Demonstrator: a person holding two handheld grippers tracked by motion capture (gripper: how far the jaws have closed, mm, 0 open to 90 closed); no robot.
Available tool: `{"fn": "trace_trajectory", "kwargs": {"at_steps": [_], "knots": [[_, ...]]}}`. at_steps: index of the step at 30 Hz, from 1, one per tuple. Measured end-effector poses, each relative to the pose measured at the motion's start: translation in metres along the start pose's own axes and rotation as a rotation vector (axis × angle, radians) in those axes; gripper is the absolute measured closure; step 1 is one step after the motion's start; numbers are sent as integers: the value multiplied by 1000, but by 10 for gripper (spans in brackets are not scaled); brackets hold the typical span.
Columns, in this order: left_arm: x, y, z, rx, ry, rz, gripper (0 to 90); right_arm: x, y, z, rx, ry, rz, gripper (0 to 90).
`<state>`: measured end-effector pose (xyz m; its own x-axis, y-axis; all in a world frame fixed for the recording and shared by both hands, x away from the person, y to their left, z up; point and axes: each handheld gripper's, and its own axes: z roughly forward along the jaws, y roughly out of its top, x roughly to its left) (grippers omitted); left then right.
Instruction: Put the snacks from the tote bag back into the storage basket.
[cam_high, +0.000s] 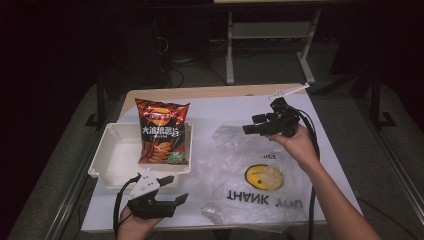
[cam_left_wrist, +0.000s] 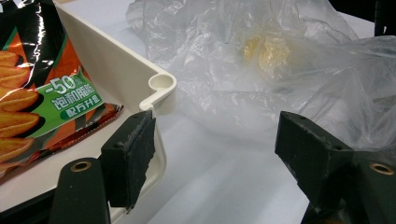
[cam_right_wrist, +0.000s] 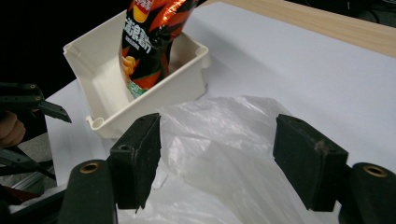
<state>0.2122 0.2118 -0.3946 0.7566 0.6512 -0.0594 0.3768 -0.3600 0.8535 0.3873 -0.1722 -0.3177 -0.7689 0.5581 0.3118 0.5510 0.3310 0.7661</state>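
Note:
A red and black bag of crisps (cam_high: 162, 132) leans in a white tray (cam_high: 112, 160) at the left of the table. To its right lies a crumpled clear plastic bag (cam_high: 255, 185) printed with a yellow smiley. My left gripper (cam_high: 176, 188) hovers open by the tray's near right corner (cam_left_wrist: 161, 84), nothing between its jaws. My right gripper (cam_high: 250, 124) is held open above the plastic bag's far edge (cam_right_wrist: 219, 140), pointing toward the tray (cam_right_wrist: 154, 100). The crisps bag (cam_right_wrist: 149, 46) stands up out of the tray in the right gripper view.
A white sheet (cam_high: 235, 105) covers the table, with a wooden strip (cam_high: 200, 91) at its far edge. Beyond stands a white desk frame (cam_high: 230, 45) on a dark floor. Cables trail from both grippers along the forearms.

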Motion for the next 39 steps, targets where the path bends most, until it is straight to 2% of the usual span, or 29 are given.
{"fn": "trace_trajectory", "kwargs": {"at_steps": [6, 11, 25, 33, 39], "knots": [[0, 0, 0, -1, -1, -6, 281, -9, -11, -11, 0, -17, 26, 309], [0, 0, 0, -2, 0, -9, 280, -13, -19, -20, -17, -20, 35, 312], [1, -1, 0, -8, 1, -17, 275, -22, -40, -40, -20, -44, 51, 308], [0, -1, 2, 4, -4, -12, 274, -28, -58, -53, -57, -48, 73, 308], [0, -1, 2, 5, -7, -15, 274, -31, -66, -59, -63, -57, 89, 298]]}}
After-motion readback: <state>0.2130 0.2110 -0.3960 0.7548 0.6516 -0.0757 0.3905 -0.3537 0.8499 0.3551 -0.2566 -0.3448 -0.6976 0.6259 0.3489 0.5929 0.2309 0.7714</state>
